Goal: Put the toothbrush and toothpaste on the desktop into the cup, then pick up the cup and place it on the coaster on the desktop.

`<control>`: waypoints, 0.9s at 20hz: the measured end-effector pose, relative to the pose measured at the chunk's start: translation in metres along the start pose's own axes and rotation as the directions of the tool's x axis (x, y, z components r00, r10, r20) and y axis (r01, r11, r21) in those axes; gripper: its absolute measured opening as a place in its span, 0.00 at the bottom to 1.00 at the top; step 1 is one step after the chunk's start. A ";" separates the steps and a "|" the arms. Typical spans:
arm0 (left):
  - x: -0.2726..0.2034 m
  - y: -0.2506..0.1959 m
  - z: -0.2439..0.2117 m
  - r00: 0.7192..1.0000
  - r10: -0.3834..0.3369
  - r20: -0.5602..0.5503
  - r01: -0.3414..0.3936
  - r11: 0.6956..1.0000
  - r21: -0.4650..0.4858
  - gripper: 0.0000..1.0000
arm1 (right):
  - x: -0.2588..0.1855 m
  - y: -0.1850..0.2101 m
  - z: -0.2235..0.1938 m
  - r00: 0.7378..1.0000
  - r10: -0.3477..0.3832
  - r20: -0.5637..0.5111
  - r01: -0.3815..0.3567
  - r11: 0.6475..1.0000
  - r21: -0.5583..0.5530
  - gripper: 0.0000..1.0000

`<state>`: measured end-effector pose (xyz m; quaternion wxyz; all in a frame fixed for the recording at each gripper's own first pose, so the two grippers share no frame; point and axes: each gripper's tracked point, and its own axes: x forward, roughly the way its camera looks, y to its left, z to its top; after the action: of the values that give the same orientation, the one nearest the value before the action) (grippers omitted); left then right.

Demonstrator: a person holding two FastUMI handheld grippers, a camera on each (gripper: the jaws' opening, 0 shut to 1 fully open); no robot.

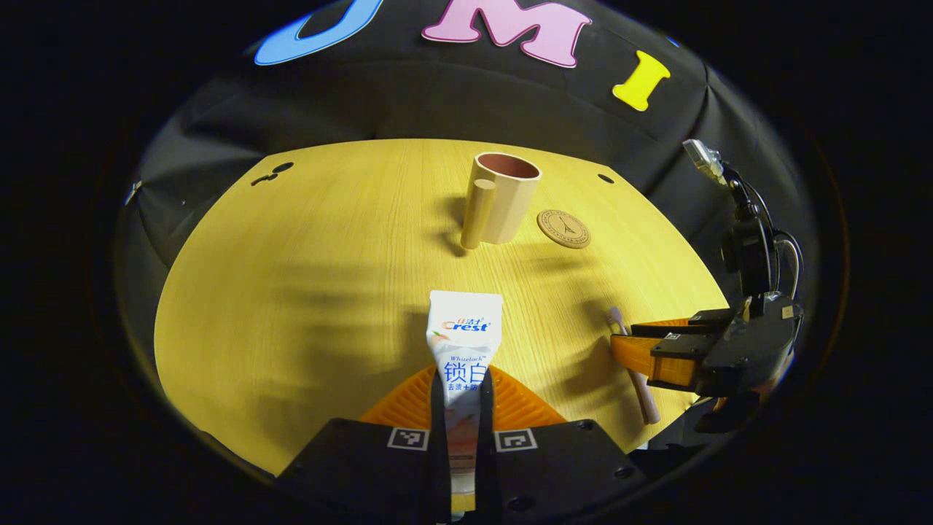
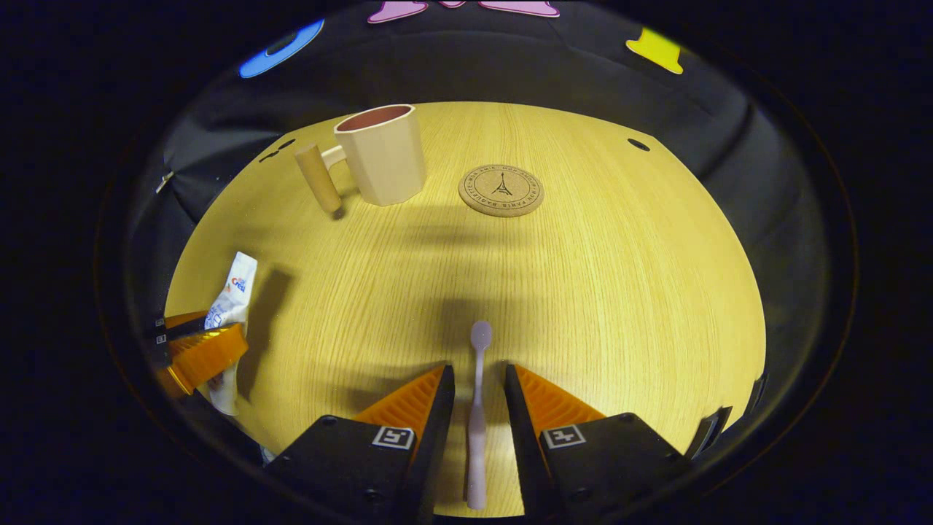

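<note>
Left gripper view: the left gripper is clamped on the toothpaste, both fingers pressed against the tube's flanks with its flat crimped end pointing forward. This hold appears chosen so the tube can be carried upright-end-first toward the cup, which stands farther ahead with its handle facing the camera. The coaster lies just beside the cup, apart from it. To the right, the right gripper sits low over the toothbrush.

Right gripper view: the right gripper has its fingers apart, straddling the toothbrush, which lies flat on the desktop between them with its head forward. A gap shows on each side, so the grasp is judged not yet closed. The cup stands upright at the far left, open and empty as far as can be seen; the coaster lies to its right. The left gripper holds the toothpaste at the left edge.

The desktop is pale wood-grain, rounded, and surrounded by black cloth.
</note>
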<state>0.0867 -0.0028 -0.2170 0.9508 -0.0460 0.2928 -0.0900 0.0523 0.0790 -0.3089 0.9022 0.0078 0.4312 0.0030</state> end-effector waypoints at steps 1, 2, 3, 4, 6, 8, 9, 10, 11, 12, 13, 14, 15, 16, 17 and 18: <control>-0.001 0.002 0.001 1.000 -0.003 0.005 0.003 1.000 -0.007 0.18 | 0.002 0.000 0.001 1.000 -0.003 0.003 0.003 1.000 -0.002 0.49; -0.003 0.004 0.002 1.000 -0.007 0.009 0.007 1.000 -0.014 0.18 | 0.002 -0.005 0.000 1.000 -0.023 0.001 0.023 1.000 -0.007 0.46; -0.004 0.005 0.002 1.000 -0.011 0.011 0.011 1.000 -0.021 0.18 | 0.002 -0.003 0.000 1.000 -0.029 -0.002 0.029 1.000 -0.007 0.20; -0.006 0.006 0.003 1.000 -0.014 0.014 0.014 1.000 -0.027 0.19 | 0.003 -0.002 0.001 0.999 -0.035 -0.002 0.035 0.999 -0.010 0.20; -0.009 0.007 0.006 1.000 -0.016 0.024 0.017 0.999 -0.028 0.19 | 0.000 -0.002 0.002 0.999 -0.040 -0.004 0.040 0.999 -0.017 0.07; -0.012 0.007 0.010 0.999 -0.019 0.037 0.020 0.999 -0.026 0.18 | 0.000 -0.003 0.003 0.999 -0.032 0.010 0.032 0.999 0.020 0.07; -0.013 0.007 0.012 0.999 -0.022 0.044 0.023 0.999 -0.024 0.18 | 0.000 -0.003 0.003 0.999 -0.022 0.024 0.021 0.999 0.044 0.05; -0.016 0.006 0.014 0.998 -0.023 0.051 0.024 0.999 -0.022 0.18 | -0.001 -0.002 0.003 0.999 -0.005 0.034 0.003 0.998 0.069 0.06; -0.018 0.007 0.016 0.998 -0.021 0.057 0.022 1.000 -0.020 0.18 | -0.005 0.000 0.004 0.998 0.020 0.055 -0.025 0.995 0.096 0.06; -0.021 0.007 0.020 0.998 -0.021 0.065 0.022 1.000 -0.020 0.18 | -0.010 0.004 0.009 0.994 0.048 0.096 -0.059 0.992 0.114 0.06; -0.023 0.006 0.024 0.997 -0.018 0.076 0.020 1.000 -0.023 0.18 | -0.017 0.006 0.015 0.987 0.072 0.143 -0.088 0.990 0.113 0.05; -0.027 0.005 0.028 0.996 -0.019 0.088 0.021 0.999 -0.027 0.18 | -0.025 0.009 0.022 0.977 0.093 0.192 -0.113 0.989 0.095 0.05; -0.030 0.004 0.032 0.995 -0.020 0.099 0.023 0.999 -0.031 0.18 | -0.036 0.012 0.028 0.964 0.116 0.238 -0.137 0.988 0.071 0.05; -0.033 0.002 0.039 0.993 -0.025 0.115 0.029 0.999 -0.033 0.18 | -0.045 0.015 0.033 0.951 0.136 0.277 -0.156 0.987 0.050 0.05; -0.034 -0.003 0.047 0.990 -0.034 0.134 0.038 0.999 -0.032 0.18 | -0.056 0.018 0.038 0.937 0.156 0.312 -0.175 0.984 0.034 0.05; -0.037 -0.006 0.056 0.987 -0.039 0.154 0.044 0.999 -0.030 0.18 | -0.066 0.019 0.043 0.924 0.172 0.342 -0.192 0.981 0.025 0.05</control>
<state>0.0870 0.0005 -0.1499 0.9675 -0.0749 0.2191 -0.1011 0.0446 0.0971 -0.2300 0.9581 0.0741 0.2670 0.0728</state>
